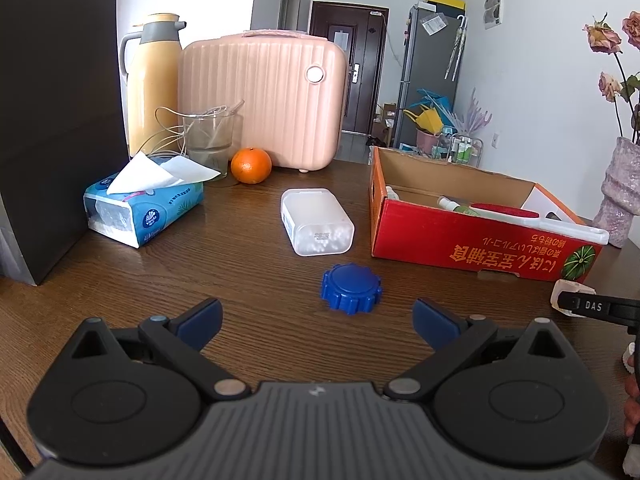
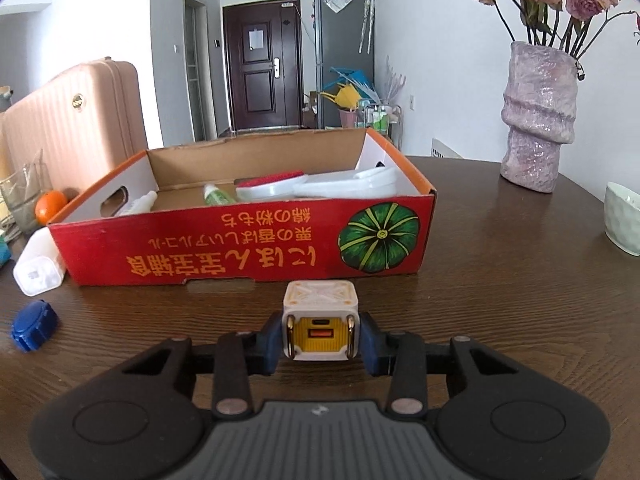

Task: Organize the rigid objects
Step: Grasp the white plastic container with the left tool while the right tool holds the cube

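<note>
While the left gripper [image 1: 317, 322] hangs over the table [image 1: 260, 320] with its fingers spread wide and nothing between them, the right gripper [image 2: 322, 340] has its blue pads [image 2: 269, 346] pressed against both sides of a small white and yellow cube [image 2: 320, 326], just in front of the red box [image 2: 248, 248]. The cube sits at the table surface; I cannot tell whether it is lifted. The box is open at the top and holds a red brush [image 2: 272, 184], a green bottle [image 2: 218, 196] and some white pieces. A blue cap [image 1: 351, 289] lies on the wood just ahead of the left gripper, and beyond it a white case [image 1: 316, 221] lies flat, near the box's left end. Further back stand a tissue pack [image 1: 144, 210], a glass [image 1: 210, 142], an orange [image 1: 251, 165], a pink suitcase [image 1: 264, 100] and a yellow jug [image 1: 154, 80]. A pink vase [image 2: 538, 120] of dried roses stands to the right of the box
</note>
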The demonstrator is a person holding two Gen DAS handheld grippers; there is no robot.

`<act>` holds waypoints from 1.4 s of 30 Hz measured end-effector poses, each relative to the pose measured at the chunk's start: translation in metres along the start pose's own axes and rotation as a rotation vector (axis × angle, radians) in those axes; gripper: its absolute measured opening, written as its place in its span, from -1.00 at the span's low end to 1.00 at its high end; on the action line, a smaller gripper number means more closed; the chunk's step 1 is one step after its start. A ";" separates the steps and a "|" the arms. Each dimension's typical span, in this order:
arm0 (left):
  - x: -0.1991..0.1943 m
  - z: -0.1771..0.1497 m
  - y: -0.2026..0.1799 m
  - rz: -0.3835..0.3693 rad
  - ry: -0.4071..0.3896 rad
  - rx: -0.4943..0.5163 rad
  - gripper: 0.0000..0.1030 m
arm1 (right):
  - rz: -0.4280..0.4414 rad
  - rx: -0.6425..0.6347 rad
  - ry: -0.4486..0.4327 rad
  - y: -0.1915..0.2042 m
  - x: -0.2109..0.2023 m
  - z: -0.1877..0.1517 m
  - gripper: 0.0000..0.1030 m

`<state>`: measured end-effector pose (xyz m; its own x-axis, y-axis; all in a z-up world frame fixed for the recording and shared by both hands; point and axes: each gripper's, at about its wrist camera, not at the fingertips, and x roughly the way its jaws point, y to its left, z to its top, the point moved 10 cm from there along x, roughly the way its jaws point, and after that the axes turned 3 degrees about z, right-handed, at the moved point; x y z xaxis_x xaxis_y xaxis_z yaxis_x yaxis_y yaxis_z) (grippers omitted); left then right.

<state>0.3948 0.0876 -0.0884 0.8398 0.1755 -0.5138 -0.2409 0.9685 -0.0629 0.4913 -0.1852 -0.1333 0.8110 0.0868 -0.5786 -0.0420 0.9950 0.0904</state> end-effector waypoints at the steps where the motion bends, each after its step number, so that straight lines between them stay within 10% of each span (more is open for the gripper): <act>1: 0.000 0.000 0.000 -0.001 0.000 0.000 1.00 | 0.003 -0.002 -0.005 0.001 -0.002 0.000 -0.26; 27: -0.002 0.001 0.002 0.006 0.013 -0.002 1.00 | 0.093 0.026 -0.088 0.004 -0.062 0.000 -0.26; 42: 0.049 0.057 0.010 0.076 0.041 -0.009 1.00 | 0.079 0.053 -0.122 -0.007 -0.068 0.007 -0.26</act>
<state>0.4611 0.1159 -0.0652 0.7983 0.2410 -0.5519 -0.3080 0.9509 -0.0303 0.4400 -0.1985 -0.0891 0.8715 0.1545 -0.4653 -0.0799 0.9811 0.1762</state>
